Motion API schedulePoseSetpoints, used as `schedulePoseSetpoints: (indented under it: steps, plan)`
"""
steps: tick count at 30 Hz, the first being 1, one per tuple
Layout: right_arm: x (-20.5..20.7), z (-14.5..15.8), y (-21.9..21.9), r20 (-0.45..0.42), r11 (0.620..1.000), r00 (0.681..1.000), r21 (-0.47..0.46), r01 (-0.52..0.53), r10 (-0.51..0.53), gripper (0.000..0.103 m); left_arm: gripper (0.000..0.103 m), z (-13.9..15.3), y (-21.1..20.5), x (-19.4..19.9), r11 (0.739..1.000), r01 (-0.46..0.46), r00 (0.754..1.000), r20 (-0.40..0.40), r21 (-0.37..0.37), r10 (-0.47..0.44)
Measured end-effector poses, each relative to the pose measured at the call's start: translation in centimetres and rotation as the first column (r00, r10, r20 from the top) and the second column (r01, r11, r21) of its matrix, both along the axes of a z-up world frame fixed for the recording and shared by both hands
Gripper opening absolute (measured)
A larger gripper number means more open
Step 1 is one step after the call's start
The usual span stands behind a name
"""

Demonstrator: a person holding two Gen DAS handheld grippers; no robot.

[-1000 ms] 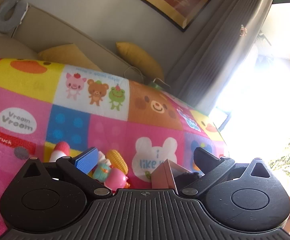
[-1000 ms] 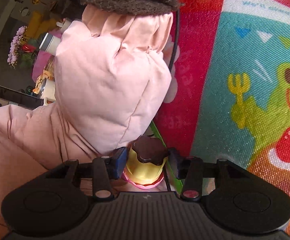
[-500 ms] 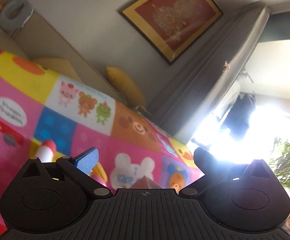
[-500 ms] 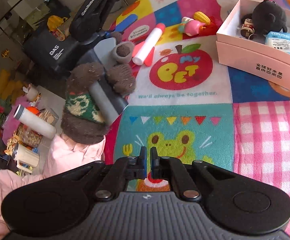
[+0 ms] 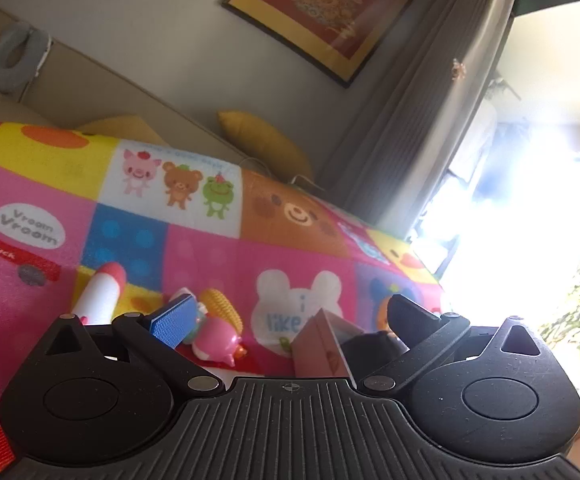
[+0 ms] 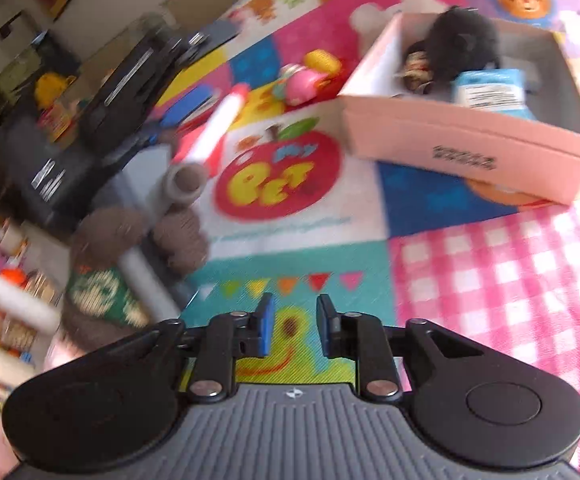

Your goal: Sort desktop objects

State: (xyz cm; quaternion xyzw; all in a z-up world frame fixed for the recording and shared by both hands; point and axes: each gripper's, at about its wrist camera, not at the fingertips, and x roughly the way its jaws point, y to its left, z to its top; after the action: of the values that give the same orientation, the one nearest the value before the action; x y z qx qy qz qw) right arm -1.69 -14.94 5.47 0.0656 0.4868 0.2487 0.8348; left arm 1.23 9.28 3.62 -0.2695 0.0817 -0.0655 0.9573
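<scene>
- Toys for sorting lay scattered on a patchwork play mat [image 6: 489, 264] printed with cartoon animals, some loose and some already in a pink cardboard box [image 6: 461, 140].
- Nearest the right wrist camera, the right gripper [image 6: 293, 326] pointed down over the mat's frog panel; its jaws were opening, a narrow gap between the blue pads [image 6: 266, 326], with nothing between them.
- To its left, a hand in a brown knitted glove [image 6: 138, 256] held the left gripper's handle at the mat's edge.
- Beyond the red apple panel, a white and red marker-shaped toy [image 6: 216, 126] lay at an angle, its far end near a pink toy [image 6: 301, 84] and a yellow corn toy [image 6: 323, 62].
- Just right of those, the box sat open-topped, holding a black plush toy [image 6: 461, 42], a light blue packet [image 6: 489, 90] and a small brownish item too blurred to name.
- In the left wrist view, the left gripper [image 5: 286, 316] stood nearly level with its jaws spread wide and empty; the pink toy [image 5: 216, 340], the corn toy [image 5: 222, 308] and a corner of the box [image 5: 321, 348] showed between the fingers, untouched.
- Farther back stood a beige sofa [image 5: 90, 92] with a yellow cushion [image 5: 266, 140], then a wall with a framed red picture [image 5: 329, 4] and a grey curtain [image 5: 421, 120] beside a glaring window.
</scene>
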Motion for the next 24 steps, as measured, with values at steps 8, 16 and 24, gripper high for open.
schedulePoseSetpoints:
  steps: [8,16,24]
  plan:
    - [2.6,-0.4,-2.1,0.138,0.917,0.924,-0.136,0.375,-0.357,0.045,0.103,0.2,-0.4,-2.4,0.996,0.066,0.992,-0.114,0.052,-0.06]
    - [1.8,-0.6,1.2,0.362,0.897,0.877,-0.19,0.4,-0.314,0.066,0.103,0.4,6.3,-16.7,0.962,0.007,0.998,-0.062,0.274,0.01]
    - [2.8,-2.5,4.3,0.384,0.9,0.876,-0.201,0.386,-0.29,0.069,0.103,-10.2,20.0,-31.7,0.836,-0.34,0.713,-0.461,0.432,0.528]
